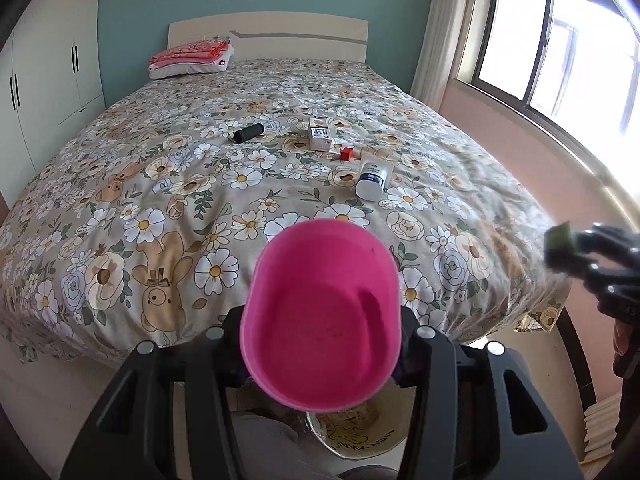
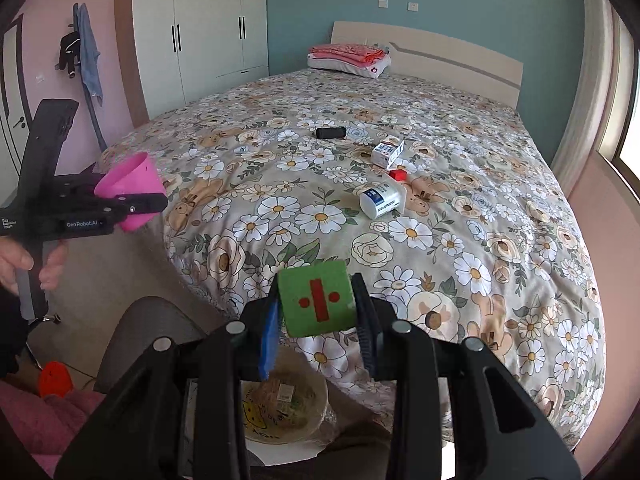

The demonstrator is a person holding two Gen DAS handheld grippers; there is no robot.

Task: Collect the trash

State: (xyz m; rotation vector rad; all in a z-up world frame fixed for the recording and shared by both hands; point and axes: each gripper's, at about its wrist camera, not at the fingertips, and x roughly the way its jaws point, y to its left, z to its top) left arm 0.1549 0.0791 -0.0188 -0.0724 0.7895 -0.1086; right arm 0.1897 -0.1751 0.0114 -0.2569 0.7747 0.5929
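Note:
My left gripper (image 1: 320,344) is shut on a pink plastic cup (image 1: 320,316), held at the foot of the bed; it also shows in the right wrist view (image 2: 132,192). My right gripper (image 2: 318,308) is shut on a green foam cube with a red mark (image 2: 316,304), above a round paper bin (image 2: 284,408) on the floor. On the floral bedspread lie a black cylinder (image 1: 249,133), a small milk carton (image 1: 320,135), a red cap (image 1: 346,153) and a white tub on its side (image 1: 373,178).
The bin also shows under the left gripper (image 1: 352,436). A pillow with folded pink cloth (image 1: 192,60) sits by the headboard. A white wardrobe (image 1: 48,72) stands left, a window (image 1: 560,52) right. A red object (image 2: 55,380) lies on the floor.

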